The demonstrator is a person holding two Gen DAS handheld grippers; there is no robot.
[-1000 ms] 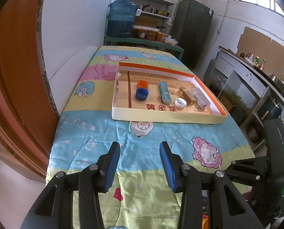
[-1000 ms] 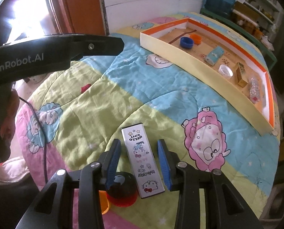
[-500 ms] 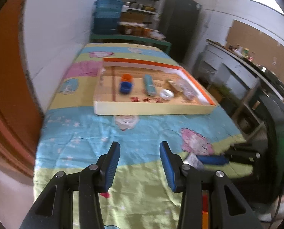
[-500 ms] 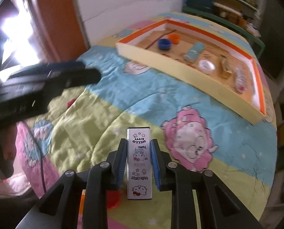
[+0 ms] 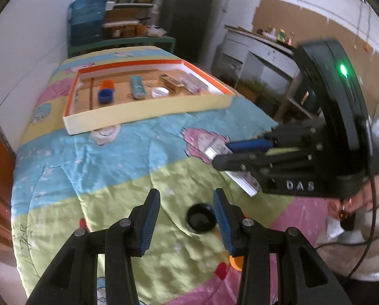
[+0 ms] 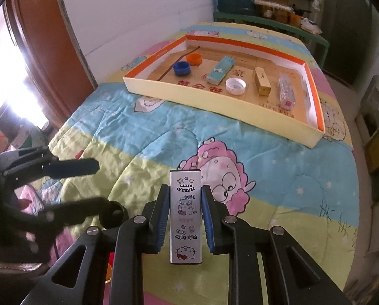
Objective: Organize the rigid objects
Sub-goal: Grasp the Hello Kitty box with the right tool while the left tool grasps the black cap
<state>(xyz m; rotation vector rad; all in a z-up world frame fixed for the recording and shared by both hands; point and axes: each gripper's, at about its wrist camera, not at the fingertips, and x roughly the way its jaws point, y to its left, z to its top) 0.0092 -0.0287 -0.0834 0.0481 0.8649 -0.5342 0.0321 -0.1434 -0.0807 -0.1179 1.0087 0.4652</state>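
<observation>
My right gripper point(image 6: 185, 204) is shut on a white Hello Kitty box point(image 6: 185, 211) and holds it above the quilt; the gripper point(image 5: 221, 152) and the box point(image 5: 216, 150) also show in the left wrist view. My left gripper point(image 5: 187, 211) is open, low over the quilt, with a black cap point(image 5: 199, 217) between its fingers, close to the right one. It shows in the right wrist view point(image 6: 87, 185) too. The shallow cardboard tray point(image 6: 209, 101) holds a blue cap point(image 6: 181, 68), an orange cap point(image 6: 194, 59), a teal box point(image 6: 220, 70), a white lid point(image 6: 235, 86) and more.
The cartoon quilt point(image 6: 151, 137) covers the table. An orange cap point(image 5: 236, 263) lies by my left gripper's right finger. A white wall and brown door point(image 6: 44, 58) run along the left. Shelves with a water jug point(image 5: 86, 20) stand beyond the table.
My right gripper closed on the Hello Kitty box and lifted it off the quilt. My left gripper swung right and down, and the black cap now lies between its fingers.
</observation>
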